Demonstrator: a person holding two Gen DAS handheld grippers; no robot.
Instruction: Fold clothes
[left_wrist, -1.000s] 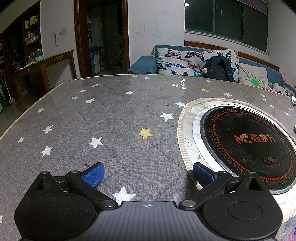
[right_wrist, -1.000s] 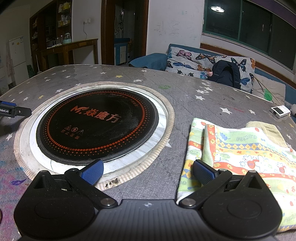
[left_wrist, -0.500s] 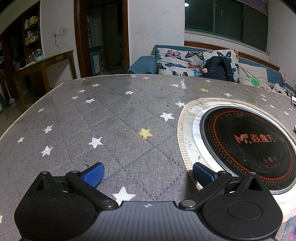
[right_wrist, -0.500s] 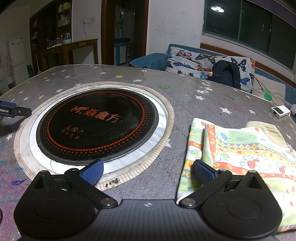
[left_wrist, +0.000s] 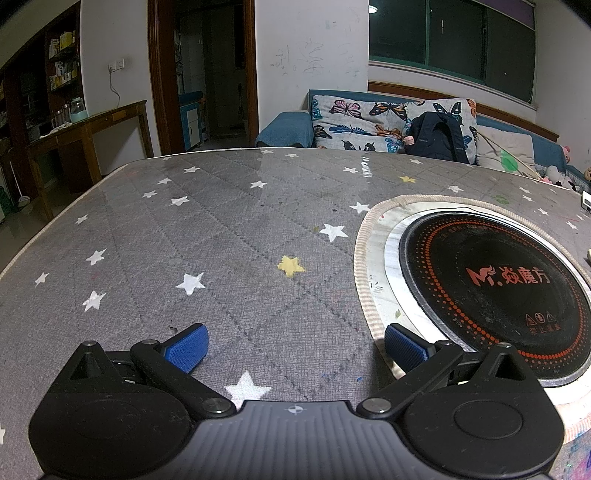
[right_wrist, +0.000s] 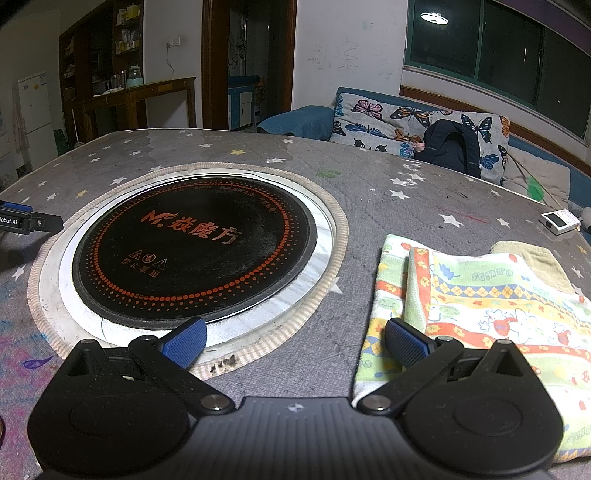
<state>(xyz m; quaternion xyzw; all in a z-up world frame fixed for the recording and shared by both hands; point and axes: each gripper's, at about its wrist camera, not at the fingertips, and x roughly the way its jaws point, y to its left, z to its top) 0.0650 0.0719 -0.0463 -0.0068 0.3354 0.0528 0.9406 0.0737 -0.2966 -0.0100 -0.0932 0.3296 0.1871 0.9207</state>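
Cloth (right_wrist: 491, 306): patterned, partly folded, at the surface's (left_wrist: 229, 258) right edge, long axis running away from the viewer. Right tongs (right_wrist: 295, 341) gape empty, right pad over its near left corner; nearer arm. Left tongs (left_wrist: 295, 345) gape empty beyond the hob (right_wrist: 195, 247). Nothing has moved from the earlier frames.

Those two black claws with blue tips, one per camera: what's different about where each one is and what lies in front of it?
The left gripper hangs over bare star-printed tablecloth, while the right gripper has the colourful printed garment under its right-hand finger. The round black cooktop lies right of the left gripper, but ahead and left of the right gripper. Both are wide open and hold nothing.
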